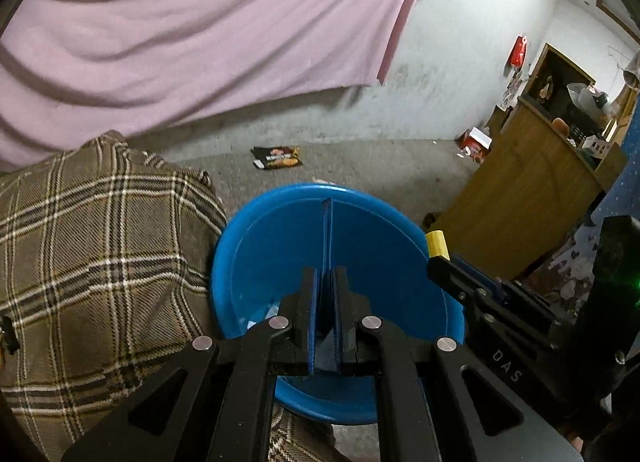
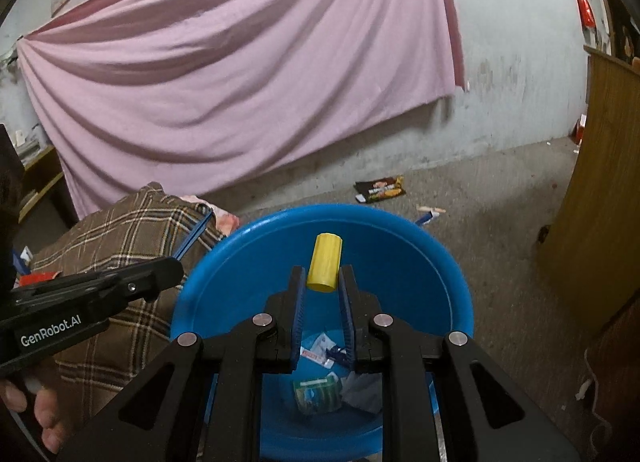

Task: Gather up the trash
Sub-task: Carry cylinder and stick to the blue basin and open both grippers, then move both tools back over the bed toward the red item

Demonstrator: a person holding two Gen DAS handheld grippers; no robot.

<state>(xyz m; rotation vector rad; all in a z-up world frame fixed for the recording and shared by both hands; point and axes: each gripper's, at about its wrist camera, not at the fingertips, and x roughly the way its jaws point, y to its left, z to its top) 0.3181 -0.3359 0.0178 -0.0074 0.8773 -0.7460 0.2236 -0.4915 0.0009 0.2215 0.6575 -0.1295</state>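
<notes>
- Over the blue tub (image 2: 400,254), the right gripper (image 2: 323,282) holds a small yellow cylinder (image 2: 325,261) pinched between its pads; the cylinder's long axis runs on toward twelve o'clock from the fingertips, so most of it sticks out past them.
- In the left wrist view the same cylinder (image 1: 437,243) shows at about two o'clock from the left gripper (image 1: 326,274), just above the tub's (image 1: 272,230) rim at its right edge.
- The left gripper is pinched on a thin blue strip (image 1: 327,230); the strip stands on edge and points toward twelve o'clock over the tub's hollow.
- On the tub floor, below the right gripper at six o'clock, lie wrappers (image 2: 320,392) and scraps already gathered.
- My reading: both hands carry trash above the tub, and the coming move is a release. The tub lies straight beneath both loads; the right one looks nearer its middle.
- On the floor at one o'clock beyond the tub lies a dark snack packet (image 2: 380,189), well apart from both grippers. A plaid blanket (image 2: 132,246) sits at nine o'clock against the tub.
</notes>
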